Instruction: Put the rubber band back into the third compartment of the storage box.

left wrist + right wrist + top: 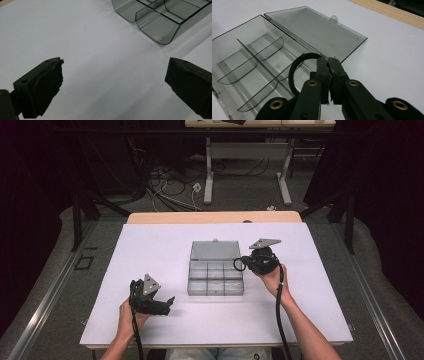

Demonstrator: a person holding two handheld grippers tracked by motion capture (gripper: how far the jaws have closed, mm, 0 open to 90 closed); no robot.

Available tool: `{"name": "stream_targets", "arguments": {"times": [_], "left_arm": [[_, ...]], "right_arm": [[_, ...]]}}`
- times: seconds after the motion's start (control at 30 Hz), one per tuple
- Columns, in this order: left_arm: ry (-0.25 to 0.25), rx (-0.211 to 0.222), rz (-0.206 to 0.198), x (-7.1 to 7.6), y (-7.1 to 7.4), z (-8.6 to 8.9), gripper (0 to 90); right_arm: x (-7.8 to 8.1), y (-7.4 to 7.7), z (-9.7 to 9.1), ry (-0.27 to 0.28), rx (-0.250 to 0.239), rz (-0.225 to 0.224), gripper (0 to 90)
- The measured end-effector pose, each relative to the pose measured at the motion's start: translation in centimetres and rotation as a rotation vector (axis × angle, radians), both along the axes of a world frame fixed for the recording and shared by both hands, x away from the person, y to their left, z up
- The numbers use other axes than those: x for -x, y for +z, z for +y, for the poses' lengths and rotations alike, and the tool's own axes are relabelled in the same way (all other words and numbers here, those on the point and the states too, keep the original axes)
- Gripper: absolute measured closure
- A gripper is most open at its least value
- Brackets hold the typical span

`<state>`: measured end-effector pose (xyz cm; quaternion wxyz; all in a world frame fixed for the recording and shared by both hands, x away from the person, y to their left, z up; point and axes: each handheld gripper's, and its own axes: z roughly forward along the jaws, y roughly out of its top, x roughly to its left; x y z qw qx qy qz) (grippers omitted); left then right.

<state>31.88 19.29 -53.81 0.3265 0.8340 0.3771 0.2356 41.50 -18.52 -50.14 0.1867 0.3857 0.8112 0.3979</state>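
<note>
Right gripper view: lower part of the black band (293, 72) is hidden behind the jaws, so its full loop is not readable. Box (249, 65) cut off at the left edge; lid (312, 27) lies open flat, upper centre.

High view: right gripper (246, 262) right of centre, at the box's right edge, jaws pinched closed on the band (239, 264). Left gripper (170, 301) lower left, resting near the white table (310, 285), pointing right. Left gripper view: jaws wide apart, nothing between; box corner (160, 22) upper right.
</note>
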Motion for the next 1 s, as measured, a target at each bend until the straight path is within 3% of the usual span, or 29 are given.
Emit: {"name": "stream_targets", "arguments": {"times": [0.53,1.0], "left_arm": [[0.003,-0.008,0.000,0.0,0.0,0.1,0.8],[-0.004,-0.011,0.003,-0.1,0.0,0.1,0.8]], "right_arm": [[-0.9,-1.2,1.9,0.010,0.049,0.011,88.0],[-0.5,-2.4,3.7,0.032,0.178,-0.009,86.9]]}}
